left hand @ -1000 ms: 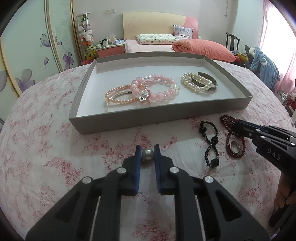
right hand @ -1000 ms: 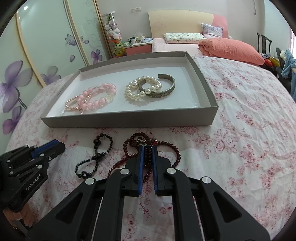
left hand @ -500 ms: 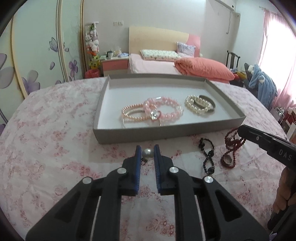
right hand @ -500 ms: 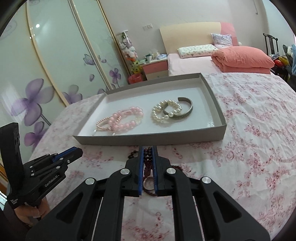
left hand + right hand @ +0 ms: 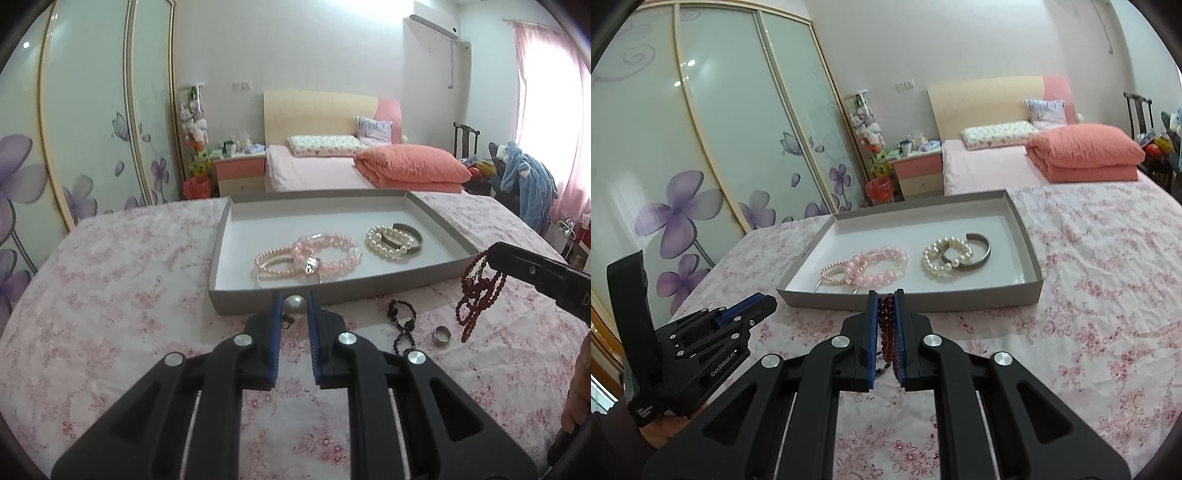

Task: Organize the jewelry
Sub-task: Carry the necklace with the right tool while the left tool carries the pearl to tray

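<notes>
Pearl pinched between the left gripper's blue pads, a small dark hook dangling just below it, all clear of the cloth. Dark red beads clamped in the right gripper, strands hanging loose from its tip, off the cloth too; in the right wrist view, beads packed tight between the pads. Left lying on the cloth: black beads and, just right of them, a ring, beneath the hanging red strands. Beyond, grey tray resting flat. Inside it, pink bracelets overlapping at centre-left, white pearl bracelet at right touching a metal cuff. Rest of the tray floor bare. Both grippers short of the tray's near wall, left one opposite its left half, right one off its right corner. Part of a hand visible at the right edge. Bed and wardrobe in the background.
</notes>
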